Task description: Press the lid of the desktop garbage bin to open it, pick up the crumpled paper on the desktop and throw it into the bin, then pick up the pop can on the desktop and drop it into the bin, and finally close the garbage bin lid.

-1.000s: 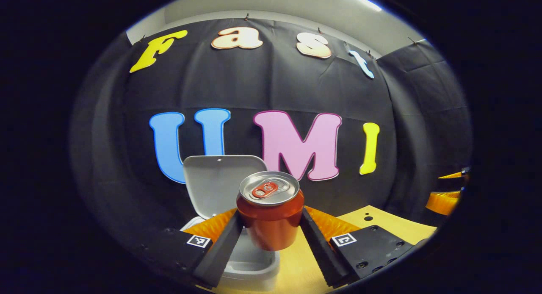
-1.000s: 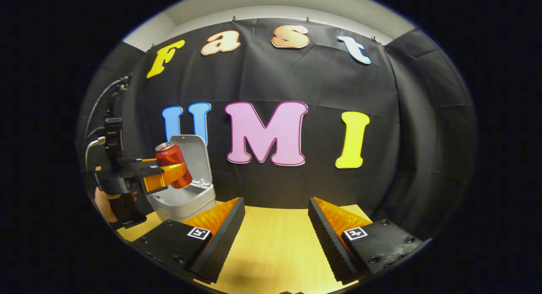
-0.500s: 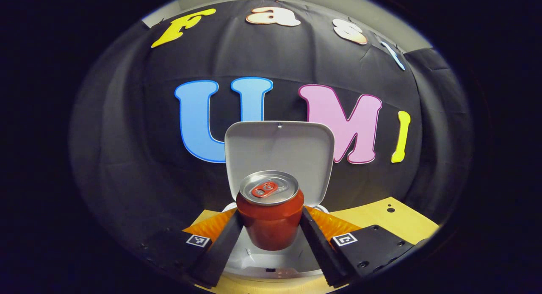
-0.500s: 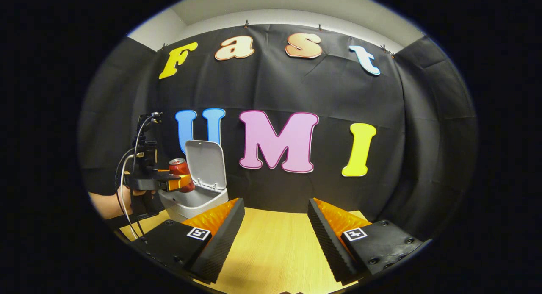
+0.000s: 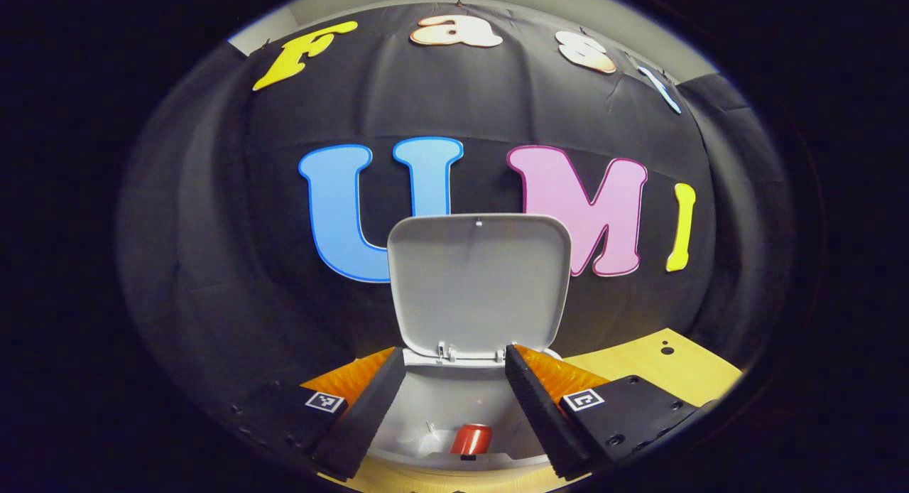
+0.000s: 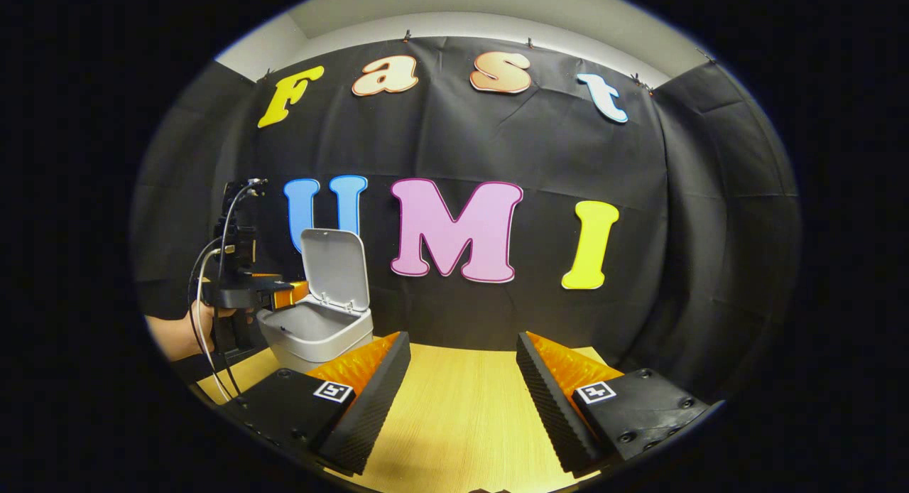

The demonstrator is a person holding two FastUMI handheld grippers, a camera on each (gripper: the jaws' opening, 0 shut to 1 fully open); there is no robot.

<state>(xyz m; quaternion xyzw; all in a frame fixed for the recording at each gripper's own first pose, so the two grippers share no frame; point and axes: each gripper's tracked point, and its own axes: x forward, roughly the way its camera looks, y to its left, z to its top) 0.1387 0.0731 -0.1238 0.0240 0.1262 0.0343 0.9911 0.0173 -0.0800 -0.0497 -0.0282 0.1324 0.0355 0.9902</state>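
Black cloth backs a pale wooden table [image 6: 461, 422], on which a grey garbage bin [image 6: 316, 333] stands with its lid [image 6: 334, 269] swung up and open. From the left gripper view, the left gripper [image 5: 453, 397] hangs directly over the bin's mouth with its two fingers spread apart and nothing between them; looking down past them, the red pop can [image 5: 471, 438] lies at the bottom of the bin, with something pale that may be the crumpled paper [image 5: 427, 442] just beside it, too small to make out for sure. The right gripper view cannot see into the bin, but it gives the wider setting: the left gripper [image 6: 295, 292] seen from the side at the bin's rim, cables trailing from it, held by a hand [image 6: 206, 319] at the left edge. The right gripper [image 6: 463, 390] hovers well apart from the bin over bare tabletop, its fingers parted and holding nothing.
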